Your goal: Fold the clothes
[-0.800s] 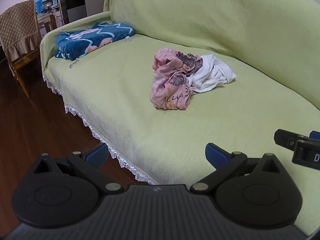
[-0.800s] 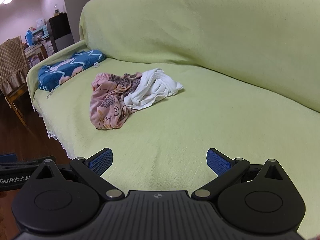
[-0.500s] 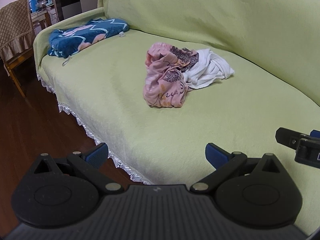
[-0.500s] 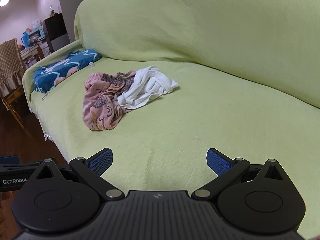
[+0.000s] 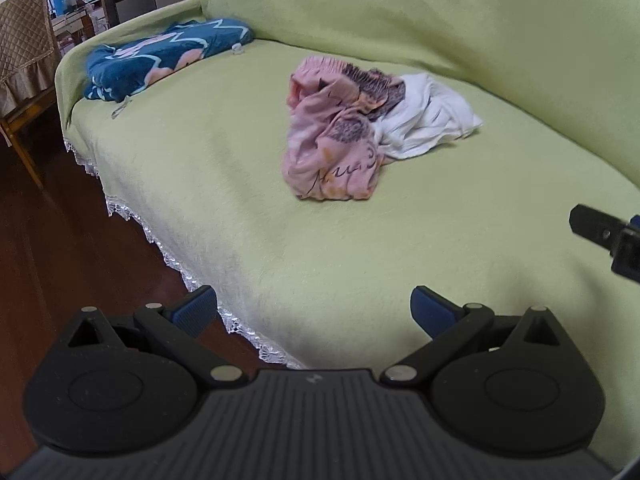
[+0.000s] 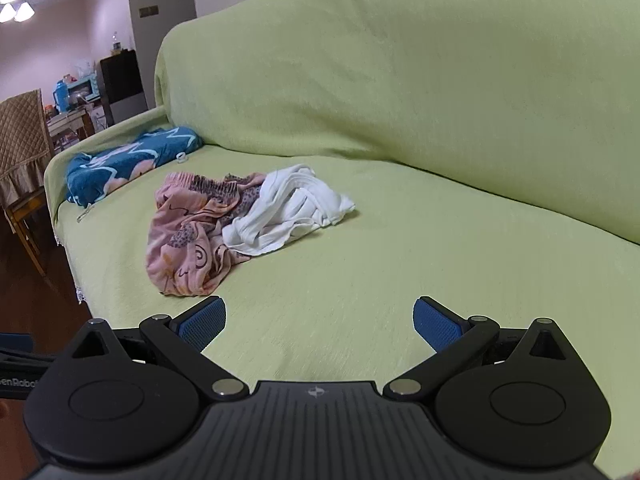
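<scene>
A crumpled pink patterned garment lies on the green sofa seat, with a bunched white garment touching its right side. Both also show in the right wrist view, the pink garment at left and the white garment beside it. My left gripper is open and empty over the sofa's front edge, short of the pile. My right gripper is open and empty above the seat, to the right of the pile. A part of the right gripper shows at the left wrist view's right edge.
A blue patterned blanket lies at the sofa's far left end by the armrest. The sofa cover has a white lace hem above a dark wooden floor. A chair with a quilted brown cover stands at left.
Both grippers have moved closer to the clothes pile, which now looks larger. Both stay open and empty. The clothes have not moved.
</scene>
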A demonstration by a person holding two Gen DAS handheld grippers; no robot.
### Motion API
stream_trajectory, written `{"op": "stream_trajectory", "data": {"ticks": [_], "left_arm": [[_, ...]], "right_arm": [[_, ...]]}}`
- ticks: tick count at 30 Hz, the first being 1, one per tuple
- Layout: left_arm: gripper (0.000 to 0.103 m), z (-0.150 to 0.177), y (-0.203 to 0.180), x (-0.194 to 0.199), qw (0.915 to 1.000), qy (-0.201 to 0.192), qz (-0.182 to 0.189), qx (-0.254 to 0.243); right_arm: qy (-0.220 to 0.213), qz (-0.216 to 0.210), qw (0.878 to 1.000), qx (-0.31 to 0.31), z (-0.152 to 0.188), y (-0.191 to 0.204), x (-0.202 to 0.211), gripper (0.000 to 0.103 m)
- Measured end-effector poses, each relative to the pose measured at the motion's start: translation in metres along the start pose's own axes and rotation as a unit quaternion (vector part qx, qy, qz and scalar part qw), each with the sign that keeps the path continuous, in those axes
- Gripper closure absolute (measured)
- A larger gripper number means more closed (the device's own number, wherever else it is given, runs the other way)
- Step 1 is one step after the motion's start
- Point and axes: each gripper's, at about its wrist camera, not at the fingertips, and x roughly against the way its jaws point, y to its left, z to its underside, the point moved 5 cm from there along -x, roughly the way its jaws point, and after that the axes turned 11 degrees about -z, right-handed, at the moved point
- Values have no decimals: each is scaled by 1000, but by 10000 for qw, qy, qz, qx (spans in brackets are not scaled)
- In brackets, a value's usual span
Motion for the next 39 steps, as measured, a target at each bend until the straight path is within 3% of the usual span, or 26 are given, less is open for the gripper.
{"op": "stream_trajectory", "data": {"ticks": [5,11,15,17,20,22,24,26,28,31,33,34,35,37,38,39], "left_arm": [[1,0,1,-17,9996,181,197,17],[1,-11,-6,-43,9995,105,104,-267],[2,-32,0,-59,9996,-61,179,-193],[9,-51,3,-65,9990,-284,267,-231],[20,-89,9,-75,9966,-650,438,-256],[31,-116,12,-86,9952,-831,479,-216],[31,-140,13,-99,9939,-949,541,-143],[19,-158,12,-113,9915,-1038,785,-12],[13,-171,7,-126,9881,-1092,1074,119],[15,-181,-4,-151,9858,-1047,1302,193],[37,-179,-9,-168,9864,-941,1324,248],[69,-175,-9,-175,9871,-809,1341,329],[82,-171,-8,-181,9872,-689,1377,425],[86,-158,-3,-183,9829,-662,1593,640],[91,-152,-1,-181,9816,-713,1652,635],[92,-145,1,-177,9816,-733,1661,583]], "right_arm": [[114,-10,9999,76,5,-11,-18,0],[427,-288,9980,376,5,-11,-53,1],[537,-499,9950,681,-2,-8,-78,11],[506,-624,9927,903,-11,-5,-89,14],[398,-917,9905,941,-30,-5,-107,32],[312,-1203,9896,725,-47,-7,-123,51],[225,-1476,9880,403,-63,-9,-140,51],[151,-1684,9854,176,-75,-8,-158,51],[81,-1860,9825,-9,-86,-7,-175,47],[5,-2062,9783,-224,-106,-12,-203,44],[63,-2207,9745,-388,-109,-8,-222,44],[106,-2308,9717,-492,-109,-6,-231,44],[149,-2408,9686,-597,-109,-4,-240,44],[218,-2555,9641,-682,-104,1,-246,47],[250,-2618,9622,-701,-101,4,-247,53],[281,-2681,9603,-721,-98,7,-247,70]]}}
